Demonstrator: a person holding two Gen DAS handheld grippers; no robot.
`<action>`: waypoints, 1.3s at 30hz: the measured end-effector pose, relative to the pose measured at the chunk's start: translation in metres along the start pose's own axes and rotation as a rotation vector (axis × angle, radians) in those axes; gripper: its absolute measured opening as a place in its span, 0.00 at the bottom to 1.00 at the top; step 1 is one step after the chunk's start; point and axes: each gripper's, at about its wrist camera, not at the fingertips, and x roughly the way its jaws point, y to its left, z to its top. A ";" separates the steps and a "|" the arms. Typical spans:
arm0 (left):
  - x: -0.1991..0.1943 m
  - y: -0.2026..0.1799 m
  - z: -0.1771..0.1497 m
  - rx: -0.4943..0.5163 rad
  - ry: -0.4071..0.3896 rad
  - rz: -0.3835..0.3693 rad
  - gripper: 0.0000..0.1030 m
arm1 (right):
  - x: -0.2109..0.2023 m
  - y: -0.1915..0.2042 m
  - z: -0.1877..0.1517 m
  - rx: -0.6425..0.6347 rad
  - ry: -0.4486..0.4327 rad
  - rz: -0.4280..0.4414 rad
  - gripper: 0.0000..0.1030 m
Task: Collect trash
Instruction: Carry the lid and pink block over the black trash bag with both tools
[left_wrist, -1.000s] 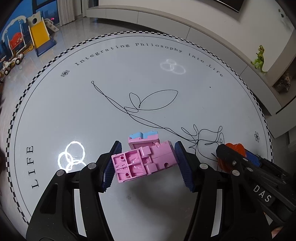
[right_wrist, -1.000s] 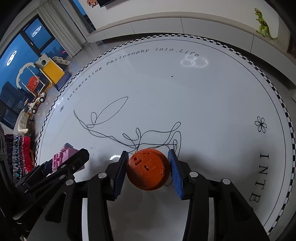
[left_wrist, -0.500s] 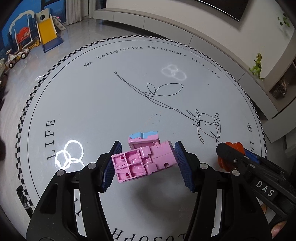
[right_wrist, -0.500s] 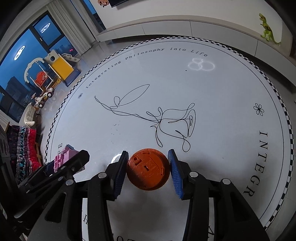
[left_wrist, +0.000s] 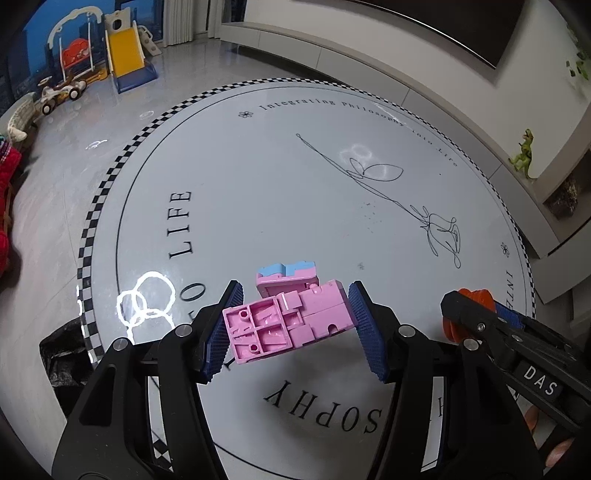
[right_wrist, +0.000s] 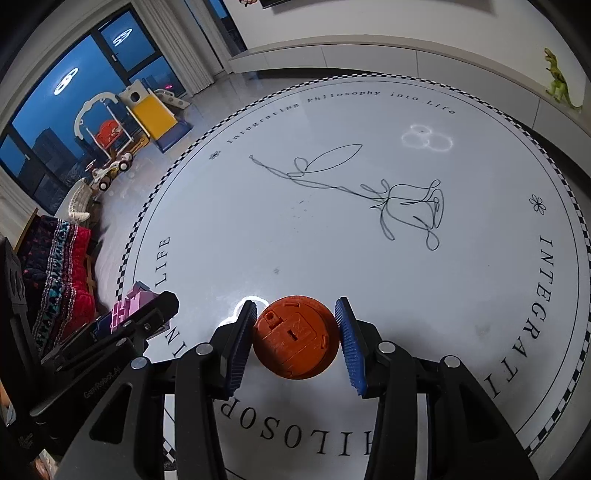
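Observation:
My left gripper (left_wrist: 291, 326) is shut on a pink plastic toy block (left_wrist: 284, 319) with a light-blue top and holds it in the air above the round white mat (left_wrist: 280, 192). My right gripper (right_wrist: 295, 338) is shut on a round orange plastic toy (right_wrist: 295, 338) and also holds it above the mat (right_wrist: 332, 236). The right gripper with the orange toy (left_wrist: 469, 306) shows at the right of the left wrist view. The left gripper with the pink block (right_wrist: 133, 302) shows at the left of the right wrist view.
The mat carries a rose line drawing (right_wrist: 402, 201) and printed lettering. A black bag (left_wrist: 62, 354) lies off the mat's left edge. A toy slide and cars (left_wrist: 92, 66) stand far left, red cushions (right_wrist: 62, 269) on the floor, a green dinosaur (right_wrist: 559, 83) on the ledge.
Both grippers have risen and pulled back with their toys still held; more of the mat and floor is in view, and the black bag has come into view at lower left.

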 end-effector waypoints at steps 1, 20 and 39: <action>-0.002 0.004 -0.002 -0.006 -0.002 0.003 0.57 | 0.000 0.004 -0.002 -0.008 0.002 0.006 0.45; -0.061 0.106 -0.060 -0.116 -0.061 0.095 0.57 | 0.009 0.109 -0.059 -0.213 0.056 0.109 0.45; -0.104 0.216 -0.127 -0.288 -0.087 0.237 0.57 | 0.033 0.224 -0.127 -0.464 0.176 0.208 0.45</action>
